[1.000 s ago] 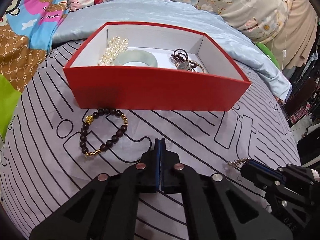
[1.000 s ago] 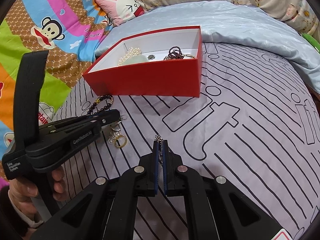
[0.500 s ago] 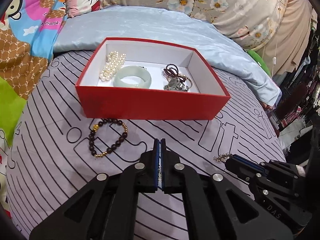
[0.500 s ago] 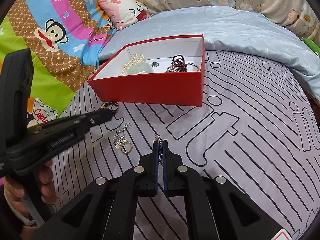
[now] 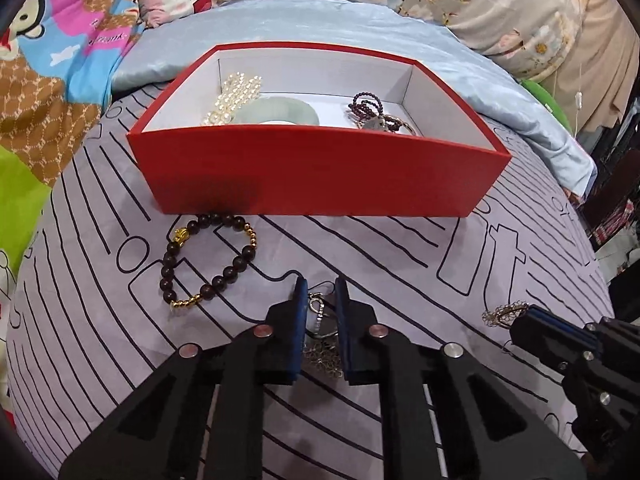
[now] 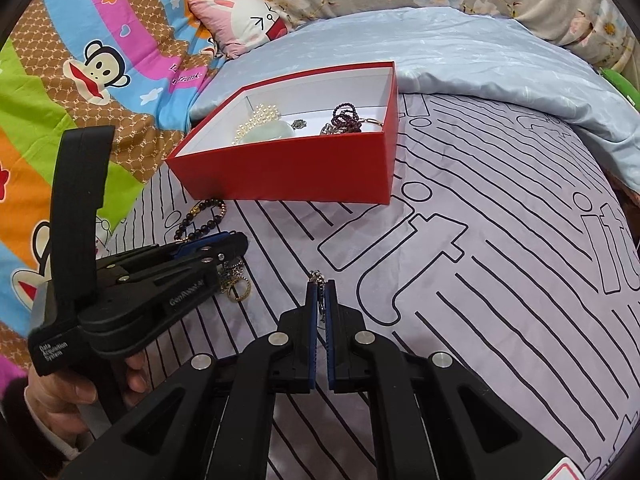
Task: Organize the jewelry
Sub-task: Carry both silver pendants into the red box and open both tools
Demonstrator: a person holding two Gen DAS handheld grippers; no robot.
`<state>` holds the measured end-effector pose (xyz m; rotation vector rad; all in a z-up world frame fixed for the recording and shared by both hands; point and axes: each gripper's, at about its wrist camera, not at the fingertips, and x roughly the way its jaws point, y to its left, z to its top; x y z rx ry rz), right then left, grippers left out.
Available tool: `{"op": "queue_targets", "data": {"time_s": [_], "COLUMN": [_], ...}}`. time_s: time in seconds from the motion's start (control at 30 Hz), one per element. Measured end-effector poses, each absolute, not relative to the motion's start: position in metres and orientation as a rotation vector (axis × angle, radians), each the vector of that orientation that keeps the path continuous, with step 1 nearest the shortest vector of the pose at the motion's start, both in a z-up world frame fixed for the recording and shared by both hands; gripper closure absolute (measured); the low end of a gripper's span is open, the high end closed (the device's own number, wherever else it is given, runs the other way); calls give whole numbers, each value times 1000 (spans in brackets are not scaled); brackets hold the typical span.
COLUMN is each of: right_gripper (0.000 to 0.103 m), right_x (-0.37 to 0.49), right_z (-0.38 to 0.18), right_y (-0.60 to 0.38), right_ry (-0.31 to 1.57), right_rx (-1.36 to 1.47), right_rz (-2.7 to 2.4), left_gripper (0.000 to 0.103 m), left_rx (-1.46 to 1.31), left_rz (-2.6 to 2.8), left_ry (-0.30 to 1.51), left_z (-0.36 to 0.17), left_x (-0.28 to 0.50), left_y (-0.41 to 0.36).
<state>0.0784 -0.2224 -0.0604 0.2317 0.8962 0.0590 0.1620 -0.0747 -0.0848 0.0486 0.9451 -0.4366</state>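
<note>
On a grey line-patterned bedspread (image 5: 400, 248), the left gripper (image 5: 321, 294), jaws just parting, straddles a silver filigree earring (image 5: 320, 354) at lower centre, the right gripper (image 6: 321, 294) pinching a chain-hung earring (image 6: 317, 276) below the red cardboard box (image 5: 320, 176).

Left gripper (image 6: 236, 245) side: raised lettering, seemingly "GenRobot.ai", partly blurred.
Left gripper rear block: small white print "Data Acquisition System", in three lines.
Quilt (image 6: 100, 60): cartoon monkey faces; on the pink stripe script reading "frank", the word before it cut off or folded; lower left a red "Cap…" fragment.
Sheet (image 6: 500, 240): large outline letters, "it" legible at the right edge; the rest too stretched to read.
Pillow (image 6: 248, 20): bunny face only, no words.
</note>
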Motion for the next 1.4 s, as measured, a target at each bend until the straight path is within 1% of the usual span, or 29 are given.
{"op": "queue_targets", "data": {"time_s": [0.03, 0.13, 0.17, 0.27, 0.6, 0.93, 1.17, 1.4], "right_gripper": [100, 100, 100, 100, 100, 100, 100, 100], "right_x": [79, 78, 78, 77, 78, 96, 130, 179], "right_z": [-61, -60, -60, -57, -48, 1, 34, 45], "right_y": [-222, -222, -222, -222, -217, -210, -211, -211], "right_ry": [896, 894, 894, 890, 874, 785, 730, 723], "right_rx": [232, 234, 234, 234, 227, 181, 166, 149], "right_rz": [58, 58, 58, 61, 71, 109, 121, 117], "left_gripper": [97, 103, 103, 103, 103, 103, 103, 103], "left_rx": [46, 39, 35, -2, -27, -51, -53, -70], "left_rz": [-441, -455, -459, -475, -480, -530, -538, -519], "left_ry": [942, 934, 932, 940, 885, 774, 711, 689], "left_z": [-84, -79, -77, -72, -42, 26, 57, 62], "left_x": [162, 160, 160, 160, 153, 154, 183, 235], "left_y": [-74, -70, -69, -62, -42, -29, -36, -51]}}
